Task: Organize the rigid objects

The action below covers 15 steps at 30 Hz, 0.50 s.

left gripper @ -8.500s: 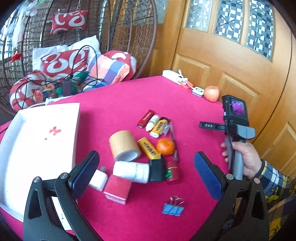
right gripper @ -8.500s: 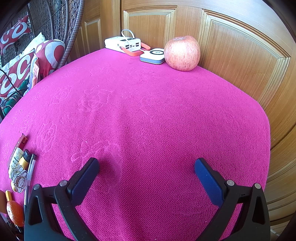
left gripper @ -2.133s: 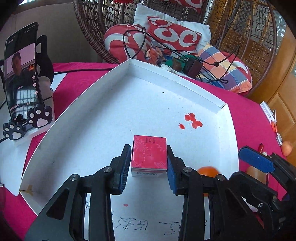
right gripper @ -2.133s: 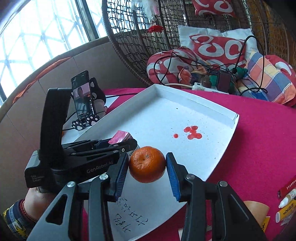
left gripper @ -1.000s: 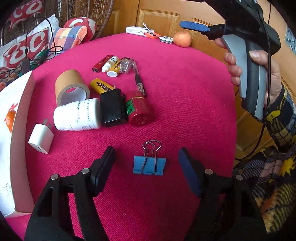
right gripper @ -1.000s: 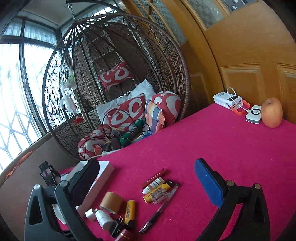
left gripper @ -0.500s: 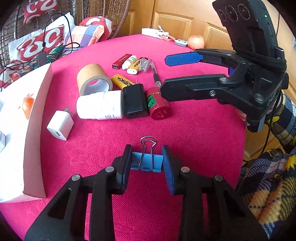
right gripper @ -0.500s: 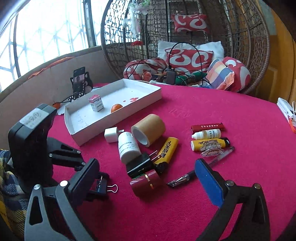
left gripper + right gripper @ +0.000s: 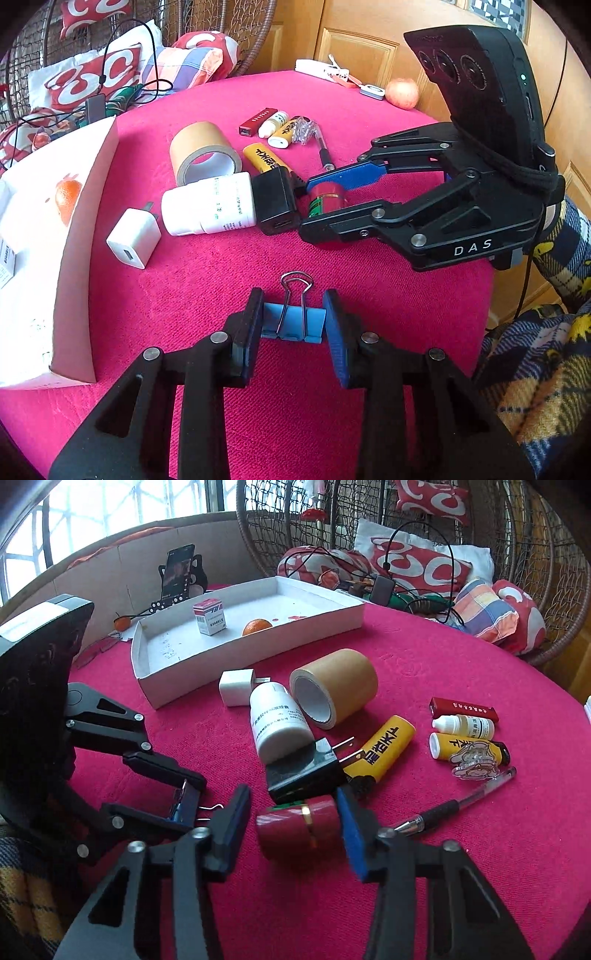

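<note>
Clamping my left gripper [image 9: 293, 325] on the blue metal binder clip [image 9: 291, 323] on the pink tablecloth [image 9: 369, 110], I set my right gripper [image 9: 293, 821], fingers apart, around the red cylindrical can [image 9: 299, 827]; one pad touches it.

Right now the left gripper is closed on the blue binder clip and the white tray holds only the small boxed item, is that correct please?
Not quite: the white tray holds two things, the small box and an orange beside it, as the right wrist view shows. The rest stands: the left gripper is closed on the blue binder clip.
</note>
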Tool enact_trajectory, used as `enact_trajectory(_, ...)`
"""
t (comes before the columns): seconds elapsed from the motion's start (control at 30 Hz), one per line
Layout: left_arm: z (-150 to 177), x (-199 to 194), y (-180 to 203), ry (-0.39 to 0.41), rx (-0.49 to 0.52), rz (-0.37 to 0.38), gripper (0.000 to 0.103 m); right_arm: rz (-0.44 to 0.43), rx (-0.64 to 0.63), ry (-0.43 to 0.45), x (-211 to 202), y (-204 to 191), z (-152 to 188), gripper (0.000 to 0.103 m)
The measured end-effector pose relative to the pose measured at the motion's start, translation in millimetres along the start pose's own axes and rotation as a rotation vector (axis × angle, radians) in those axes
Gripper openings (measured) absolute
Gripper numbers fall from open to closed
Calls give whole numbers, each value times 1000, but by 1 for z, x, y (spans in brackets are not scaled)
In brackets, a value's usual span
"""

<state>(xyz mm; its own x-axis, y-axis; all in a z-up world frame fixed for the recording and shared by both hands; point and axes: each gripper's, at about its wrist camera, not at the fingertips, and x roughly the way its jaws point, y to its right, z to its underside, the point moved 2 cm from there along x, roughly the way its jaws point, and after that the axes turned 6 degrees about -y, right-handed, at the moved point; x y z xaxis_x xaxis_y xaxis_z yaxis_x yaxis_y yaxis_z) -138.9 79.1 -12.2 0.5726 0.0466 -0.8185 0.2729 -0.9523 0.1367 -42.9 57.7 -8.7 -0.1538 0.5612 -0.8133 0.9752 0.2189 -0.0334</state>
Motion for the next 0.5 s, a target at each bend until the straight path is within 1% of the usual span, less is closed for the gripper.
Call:
enact_trajectory(0.07, -1, -3, 0, 11, -3, -2, 32, 18, 7, 1, -3, 1, 3, 41)
enact_trajectory(0.13, -2, -7, -1, 26, -6, -4, 32, 26, 23, 24, -11, 2, 5, 41)
enact_trajectory(0.23, -6, -19, -3, 67, -32, 12, 32, 15, 71, 87, -26, 5, 3, 41)
enact_trajectory(0.37, -11, -38, -7, 130, -54, -6, 32, 15, 132, 181, -46, 9, -3, 41)
enact_trajectory(0.5, -11, -43, -12, 153, -79, -35, 32, 25, 190, 274, -57, 10, -11, 41)
